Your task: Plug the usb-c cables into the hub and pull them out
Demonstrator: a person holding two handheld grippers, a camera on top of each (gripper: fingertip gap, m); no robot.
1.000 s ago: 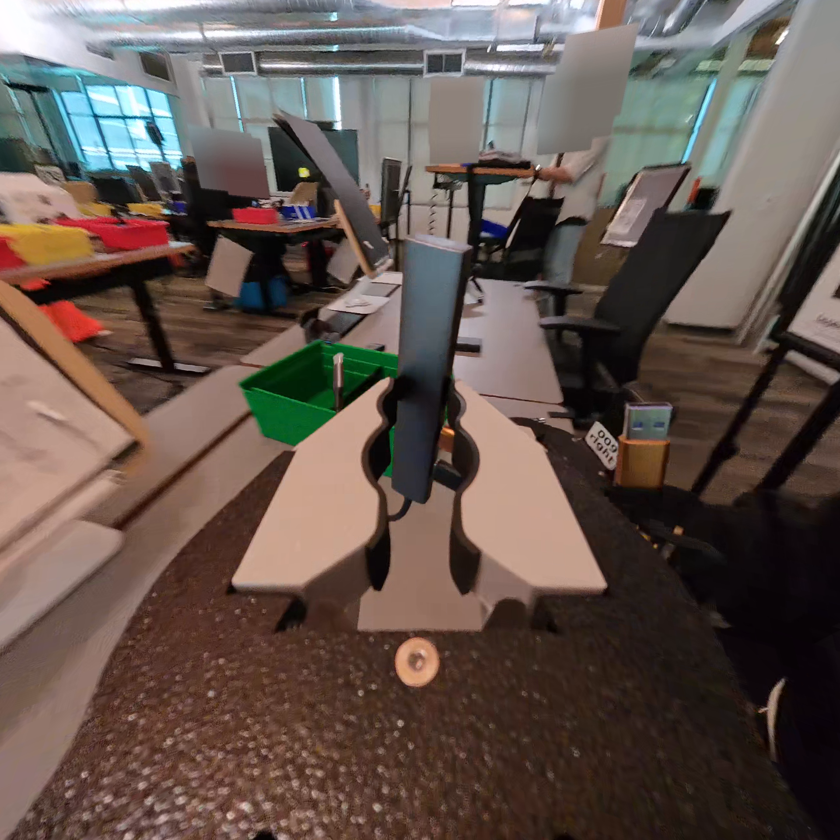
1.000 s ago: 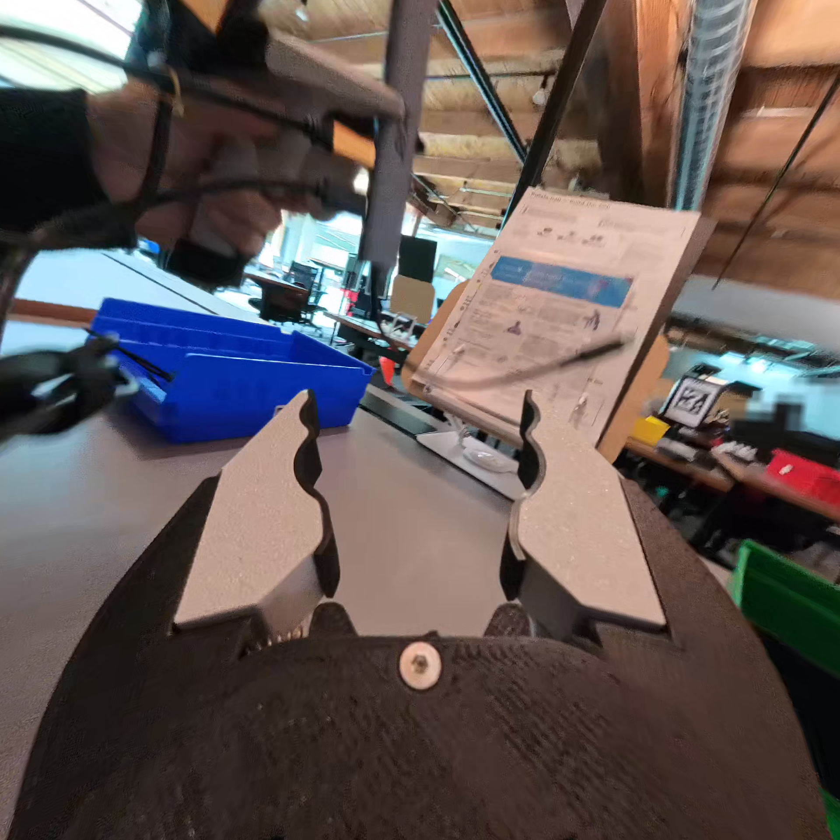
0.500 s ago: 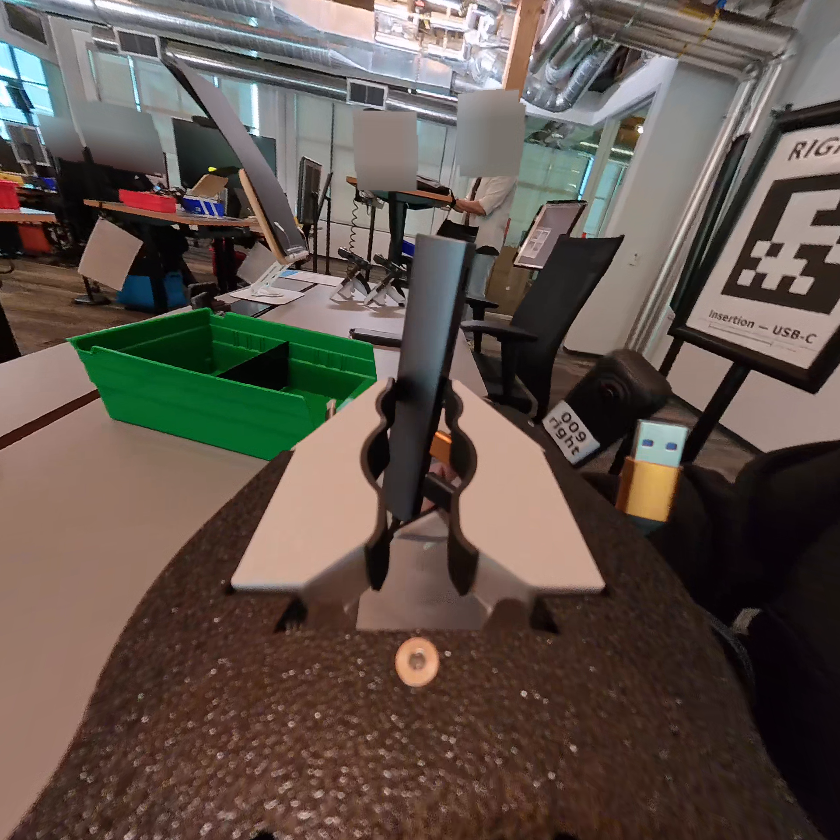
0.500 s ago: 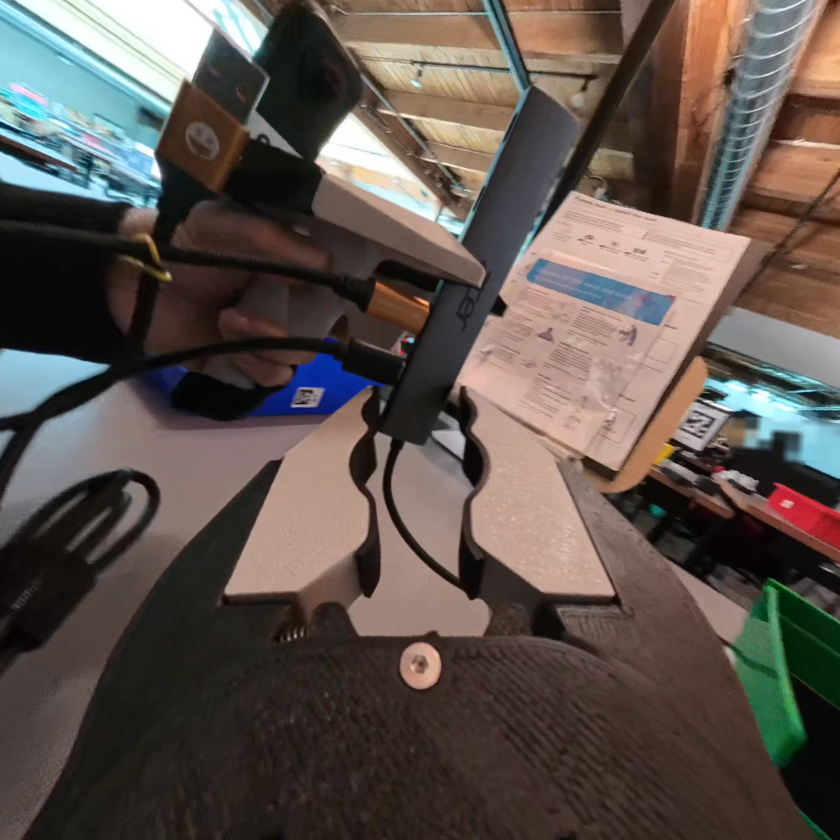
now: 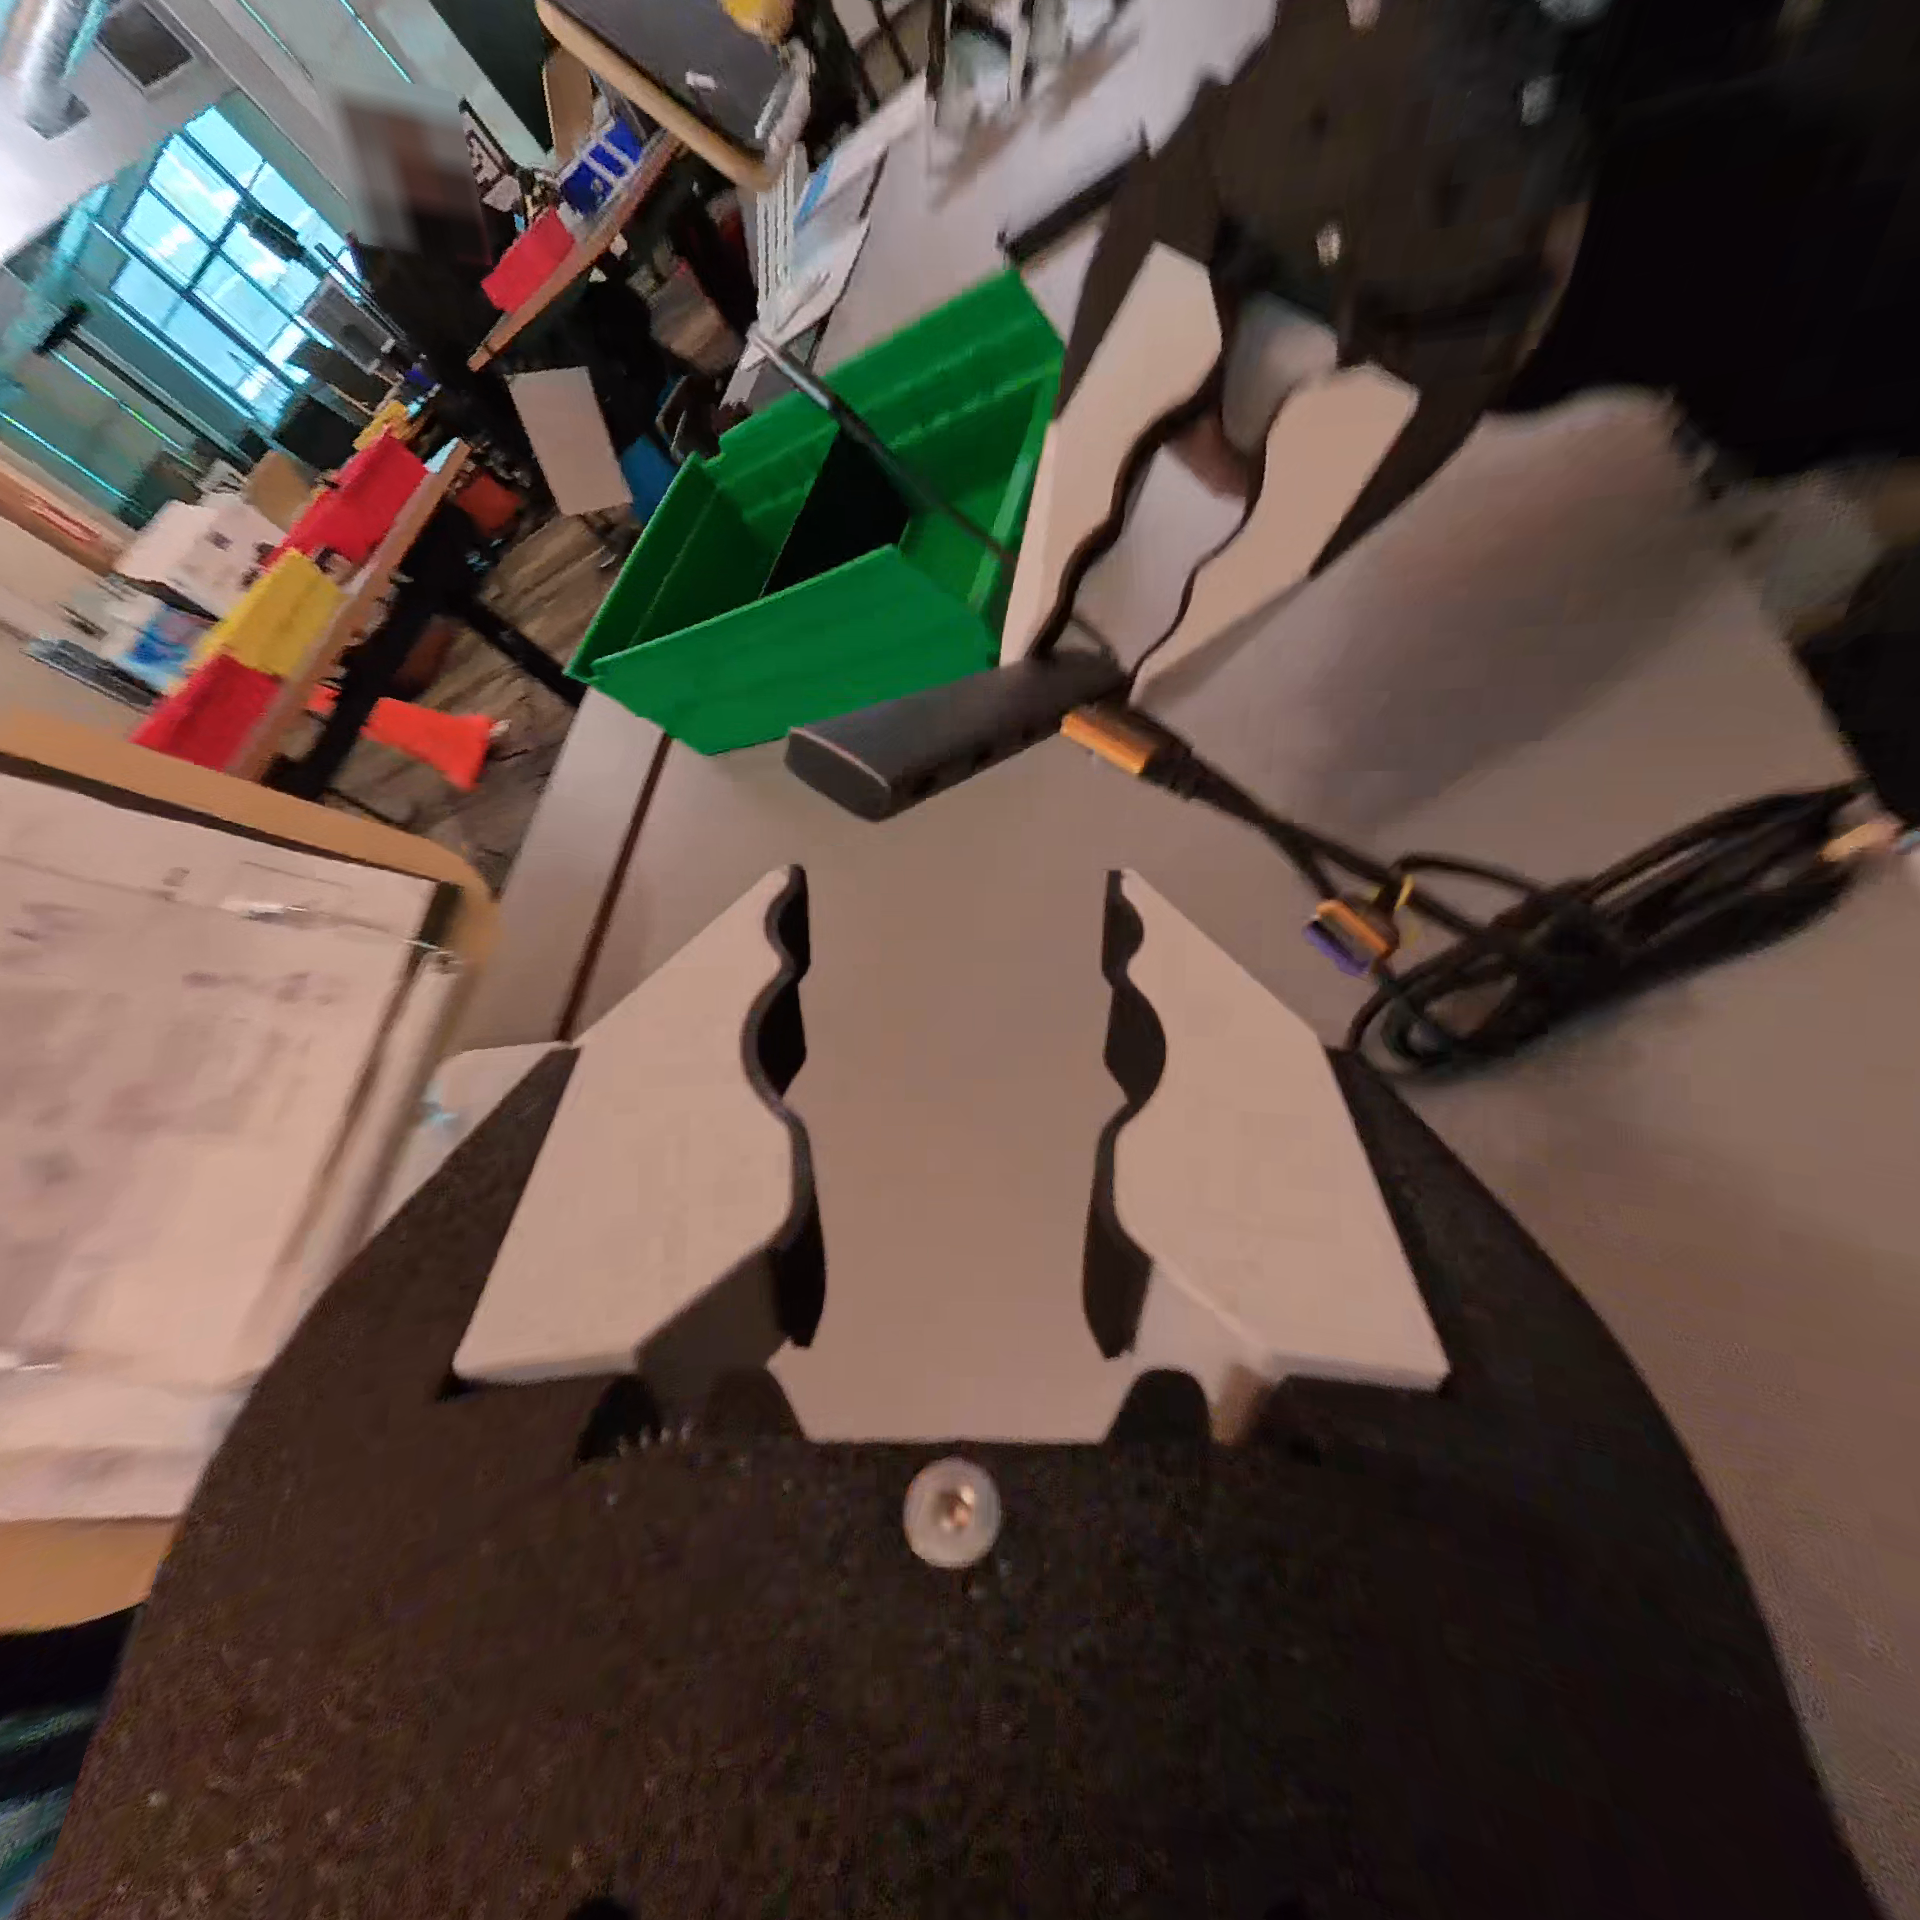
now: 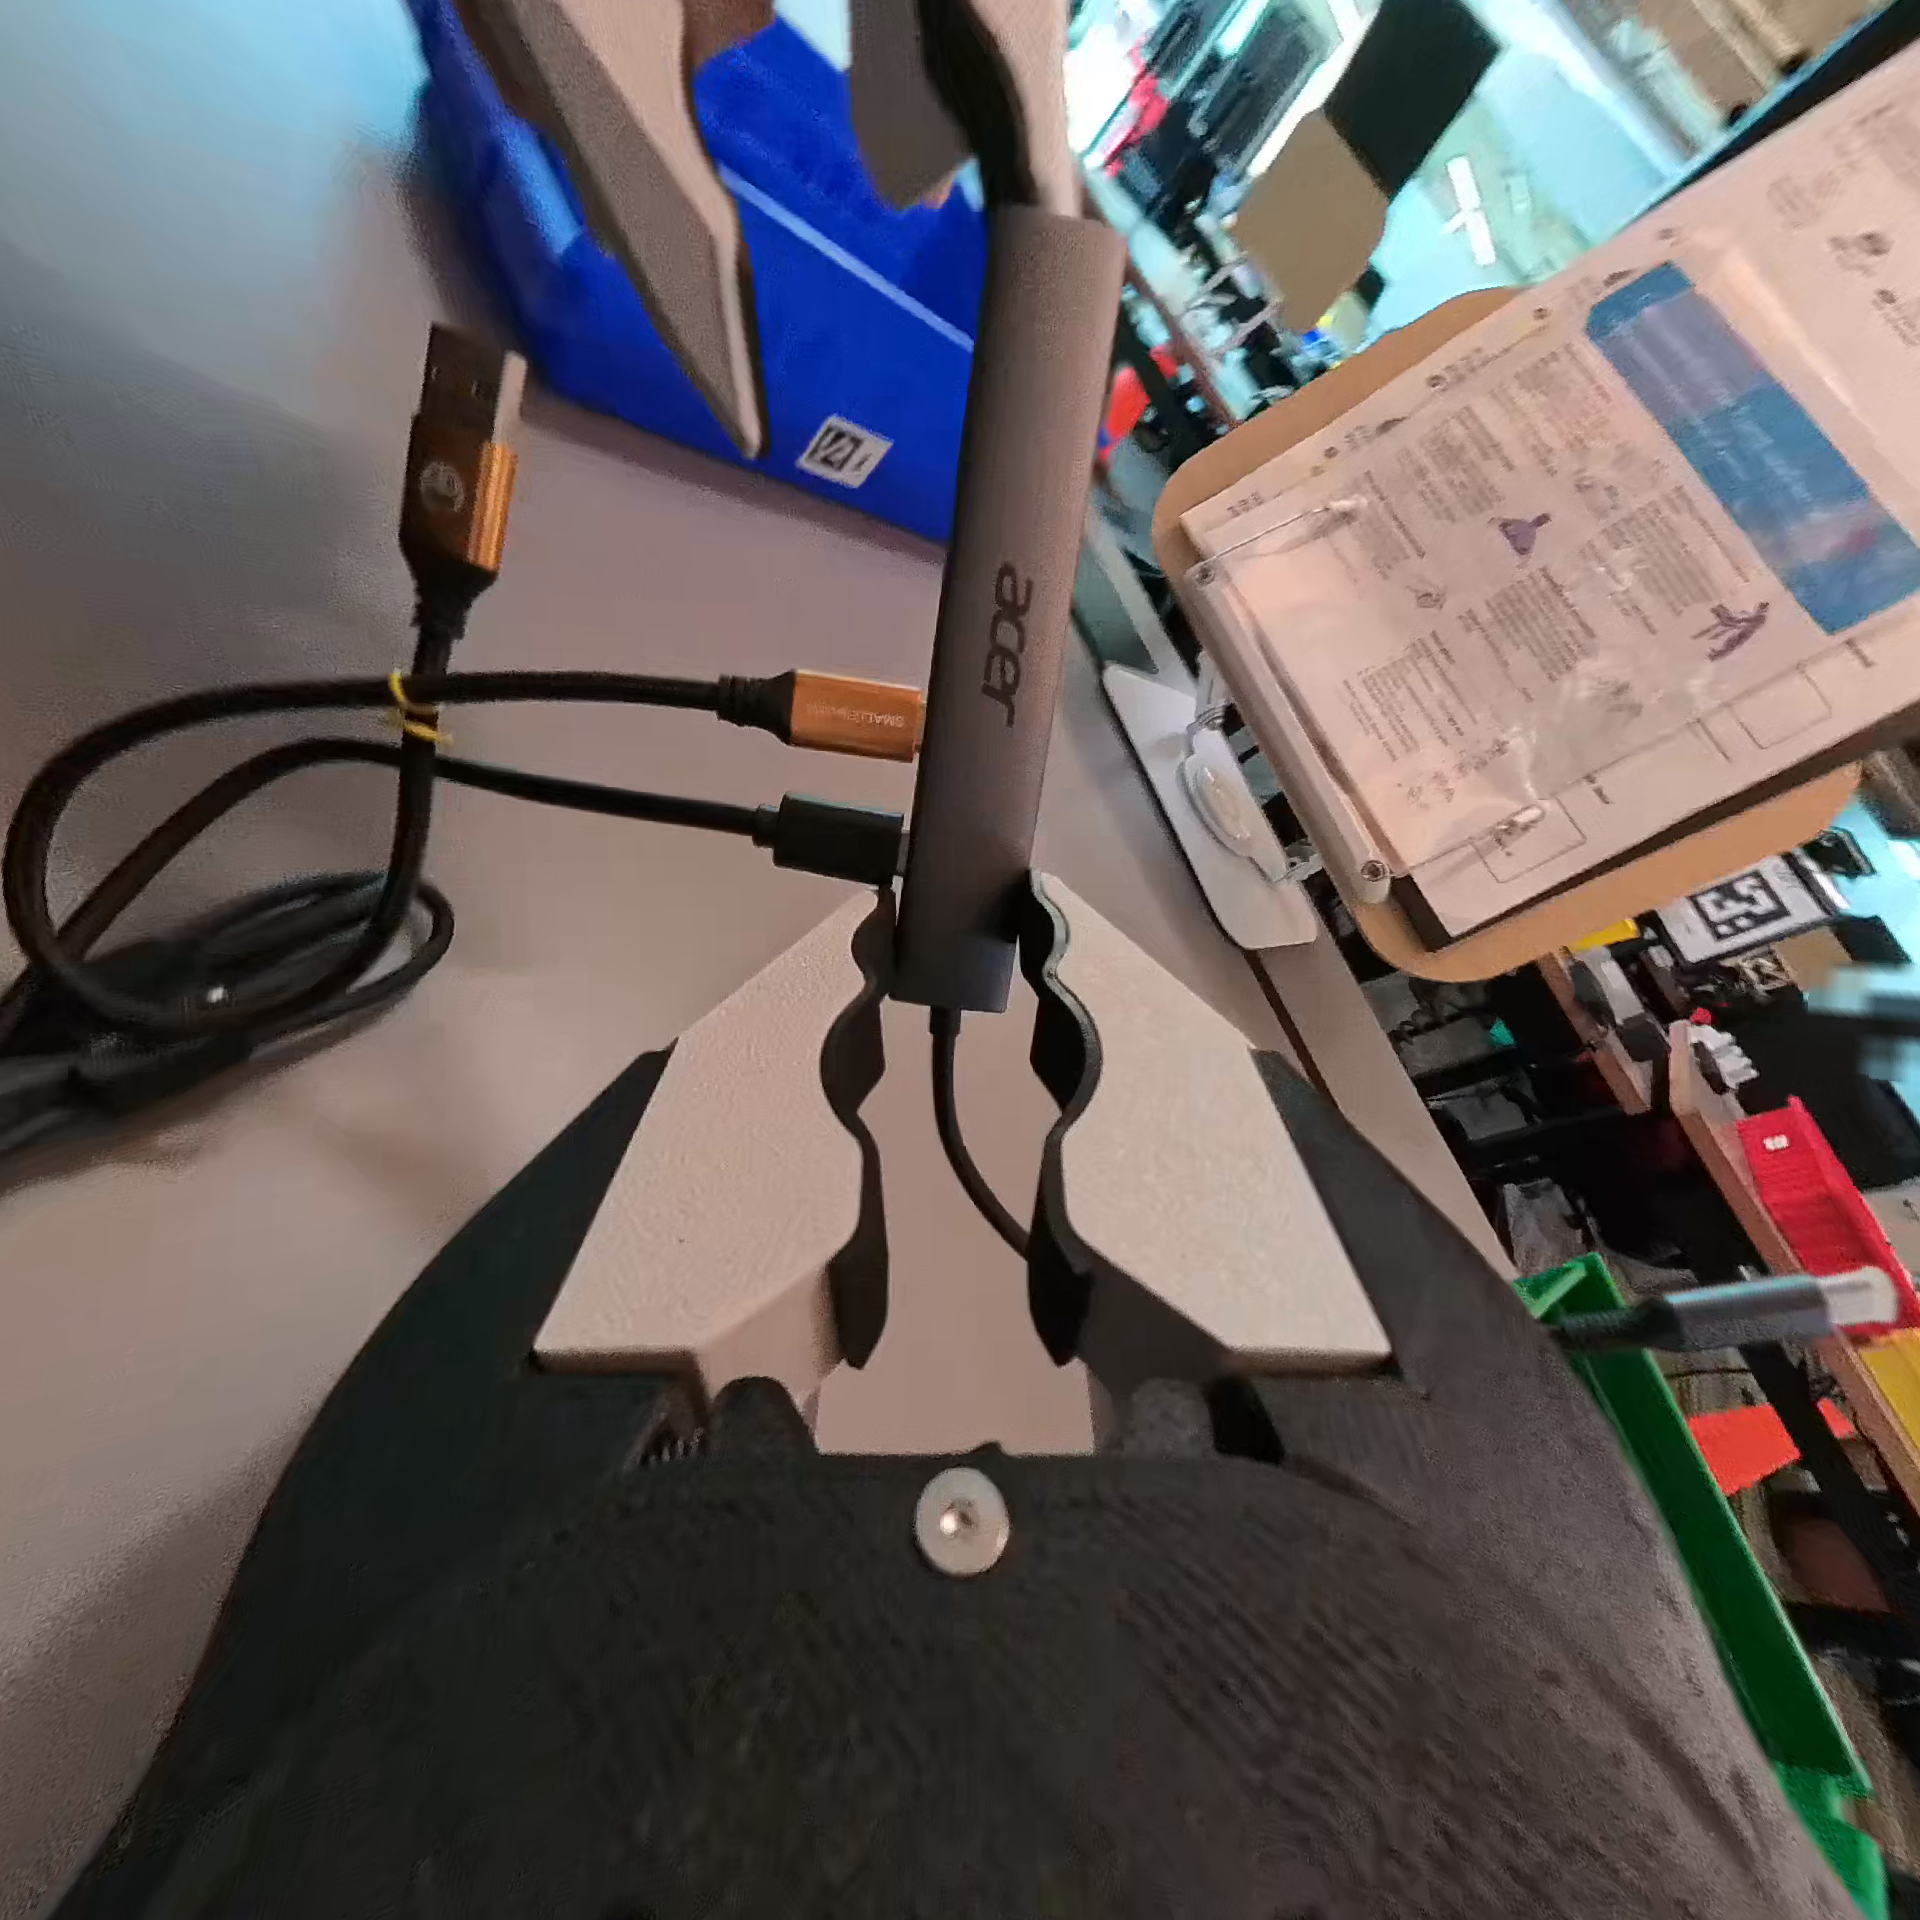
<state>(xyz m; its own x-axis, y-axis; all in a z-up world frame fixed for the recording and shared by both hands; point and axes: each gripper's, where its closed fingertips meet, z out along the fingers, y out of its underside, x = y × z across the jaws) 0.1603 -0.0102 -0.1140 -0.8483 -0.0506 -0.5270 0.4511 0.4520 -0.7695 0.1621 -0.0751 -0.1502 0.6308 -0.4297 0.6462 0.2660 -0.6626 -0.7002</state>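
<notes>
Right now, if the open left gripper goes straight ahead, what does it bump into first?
Probably the grey hub, which the right gripper holds just ahead of the left gripper. Bare table lies between; depth is hard to judge.

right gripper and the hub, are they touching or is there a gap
Touching. The right wrist view shows the right gripper with both fingertips pressed against the lower end of the grey hub, no gap on either side.
</notes>
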